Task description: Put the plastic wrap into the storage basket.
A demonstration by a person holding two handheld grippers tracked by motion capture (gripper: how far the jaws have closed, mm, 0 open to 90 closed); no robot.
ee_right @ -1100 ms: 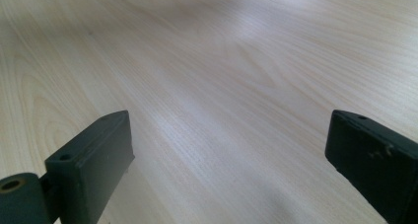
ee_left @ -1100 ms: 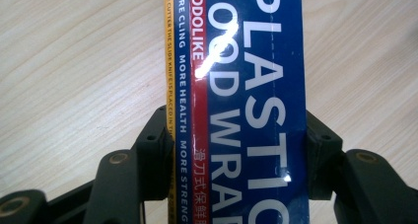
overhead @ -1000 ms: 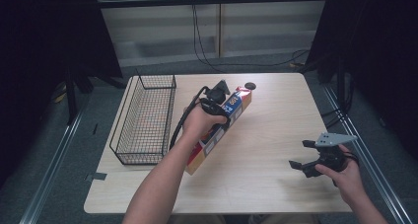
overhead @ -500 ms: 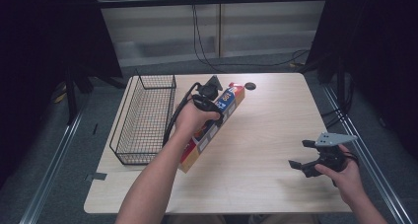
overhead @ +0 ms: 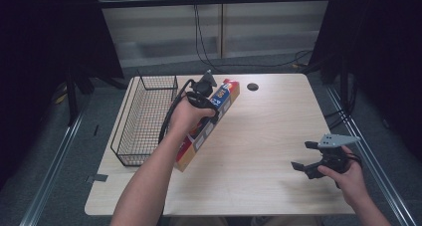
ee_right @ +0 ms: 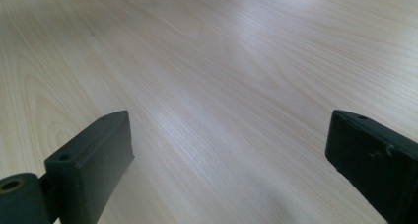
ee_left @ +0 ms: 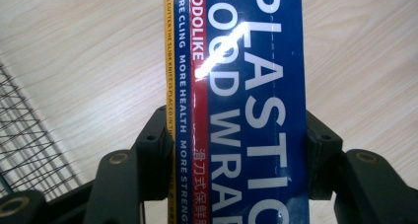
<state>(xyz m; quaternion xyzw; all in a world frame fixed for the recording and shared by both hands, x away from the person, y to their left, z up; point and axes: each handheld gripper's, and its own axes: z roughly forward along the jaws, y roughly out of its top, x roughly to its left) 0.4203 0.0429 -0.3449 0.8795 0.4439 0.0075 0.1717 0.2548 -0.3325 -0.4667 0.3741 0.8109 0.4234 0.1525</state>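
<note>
Wooden table (overhead: pixel 268 136) | one wire basket (overhead: pixel 144 119) | one plastic-wrap box (ee_left: pixel 246 86) beside basket, clamped in left gripper (overhead: pixel 201 94) | right gripper (overhead: pixel 311 159) wide, empty

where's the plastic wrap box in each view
High view: plastic wrap box left of centre, slanting beside the wire basket.
Left gripper view: box runs up the middle, clamped between the jaws.
Right gripper view: not in it.
Shared landmark: the pale wooden table.

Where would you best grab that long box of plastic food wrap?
Across its two narrow long sides, near the middle, coming from above its printed face. The food wrap box is long and slim, so the left gripper spans its width easily; a mid-length hold should likely keep it from tipping.
</note>
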